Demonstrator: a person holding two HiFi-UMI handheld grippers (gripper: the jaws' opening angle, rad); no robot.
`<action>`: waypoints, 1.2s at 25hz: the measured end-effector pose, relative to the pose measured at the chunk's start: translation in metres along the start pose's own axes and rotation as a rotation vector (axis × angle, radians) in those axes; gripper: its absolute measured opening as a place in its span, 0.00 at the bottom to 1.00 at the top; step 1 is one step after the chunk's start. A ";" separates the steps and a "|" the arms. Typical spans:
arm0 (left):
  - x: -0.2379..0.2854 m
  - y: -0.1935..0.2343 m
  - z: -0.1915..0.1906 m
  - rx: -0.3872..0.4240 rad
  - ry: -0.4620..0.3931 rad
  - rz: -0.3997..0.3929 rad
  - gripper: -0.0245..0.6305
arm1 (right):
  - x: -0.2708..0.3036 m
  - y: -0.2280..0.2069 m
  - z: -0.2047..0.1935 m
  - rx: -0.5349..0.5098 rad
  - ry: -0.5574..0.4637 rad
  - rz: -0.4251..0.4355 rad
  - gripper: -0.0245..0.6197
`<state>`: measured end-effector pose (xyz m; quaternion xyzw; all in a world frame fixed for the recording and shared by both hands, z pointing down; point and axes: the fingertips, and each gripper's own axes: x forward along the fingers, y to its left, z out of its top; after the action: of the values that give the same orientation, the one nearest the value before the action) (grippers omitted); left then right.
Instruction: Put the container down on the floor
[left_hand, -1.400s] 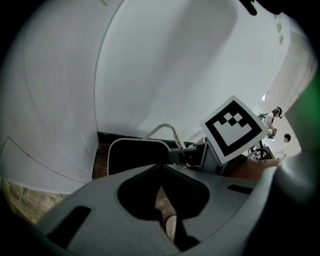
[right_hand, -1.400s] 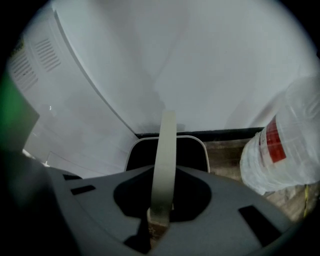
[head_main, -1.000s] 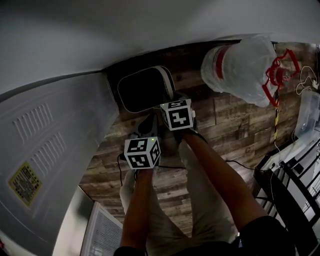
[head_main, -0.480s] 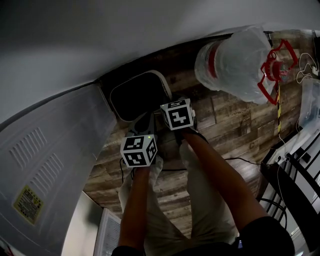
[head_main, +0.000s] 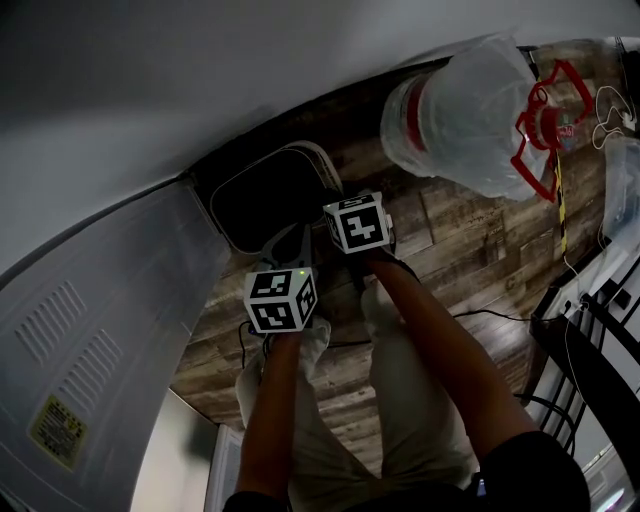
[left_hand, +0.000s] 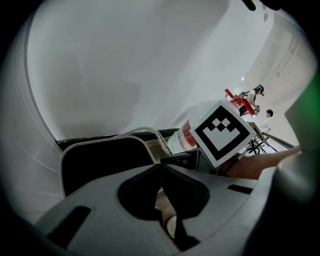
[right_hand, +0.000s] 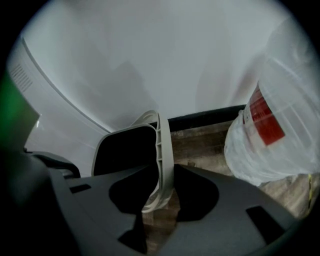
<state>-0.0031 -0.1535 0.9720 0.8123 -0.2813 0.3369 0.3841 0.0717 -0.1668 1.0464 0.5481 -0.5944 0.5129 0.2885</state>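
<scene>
container (head_main: 265, 195): i find it down at the wood floor (head_main: 470, 250), left of the bagged jug (head_main: 465, 115) in the head view, dark mouth turned up toward me. i cannot confirm that it rests fully on the floor. left tongs (left_hand: 161, 165): clenched on the container's rim, on the side farther from the jug. right tongs (right_hand: 163, 170): have just been opening and are now released. the rim stands between them with a gap on either side, on the side nearer the jug.
</scene>
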 end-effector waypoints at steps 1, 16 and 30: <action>0.001 0.000 0.000 0.000 0.000 -0.001 0.06 | 0.000 -0.002 -0.001 0.005 0.002 -0.001 0.19; 0.013 -0.004 0.005 0.027 0.000 -0.020 0.06 | 0.001 -0.019 -0.009 0.050 -0.002 -0.013 0.27; -0.016 -0.013 0.010 0.027 0.025 -0.009 0.06 | -0.040 -0.011 -0.003 0.039 -0.004 -0.037 0.26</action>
<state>-0.0006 -0.1518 0.9489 0.8142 -0.2684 0.3493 0.3781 0.0905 -0.1488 1.0140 0.5654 -0.5746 0.5180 0.2861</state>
